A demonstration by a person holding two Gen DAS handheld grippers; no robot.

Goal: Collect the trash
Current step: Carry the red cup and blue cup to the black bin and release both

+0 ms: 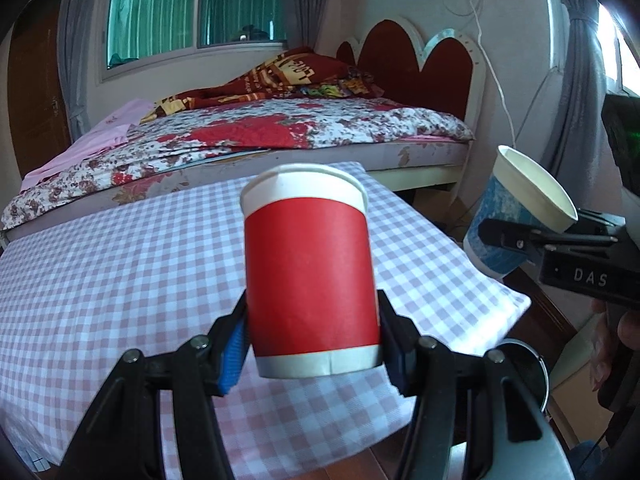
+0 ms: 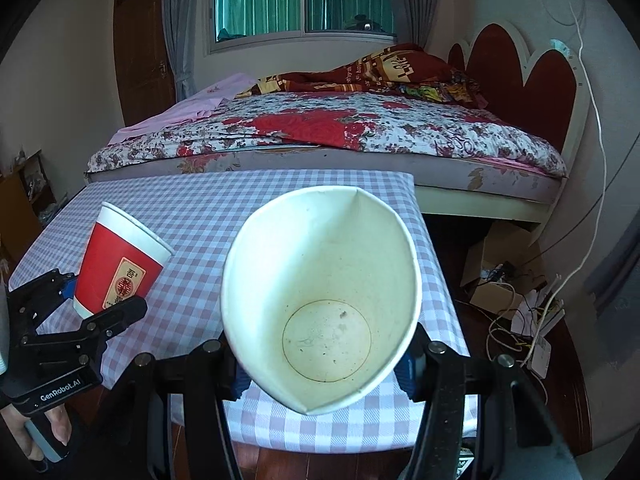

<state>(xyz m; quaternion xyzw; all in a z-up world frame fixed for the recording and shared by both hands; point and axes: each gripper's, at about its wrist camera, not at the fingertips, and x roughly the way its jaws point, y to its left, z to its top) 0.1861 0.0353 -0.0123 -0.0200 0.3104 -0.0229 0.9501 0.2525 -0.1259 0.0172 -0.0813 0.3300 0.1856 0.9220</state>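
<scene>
My left gripper (image 1: pixel 312 344) is shut on a red paper cup (image 1: pixel 310 276) and holds it upright above the checked tablecloth (image 1: pixel 120 264). The cup also shows at the left of the right wrist view (image 2: pixel 116 268), tilted, in the left gripper (image 2: pixel 96 300). My right gripper (image 2: pixel 320 364) is shut on a blue paper cup (image 2: pixel 324 292), squeezed to a pointed oval, its stained white inside facing the camera. In the left wrist view that blue cup (image 1: pixel 516 216) hangs past the table's right edge, tilted, in the right gripper (image 1: pixel 504 240).
A bed (image 2: pixel 340 128) with a floral cover stands behind the table. A red heart-shaped headboard (image 2: pixel 520 80) is at the right. Cardboard and tangled cables (image 2: pixel 516 304) lie on the floor right of the table. A round metal rim (image 1: pixel 528 364) shows below the table's right corner.
</scene>
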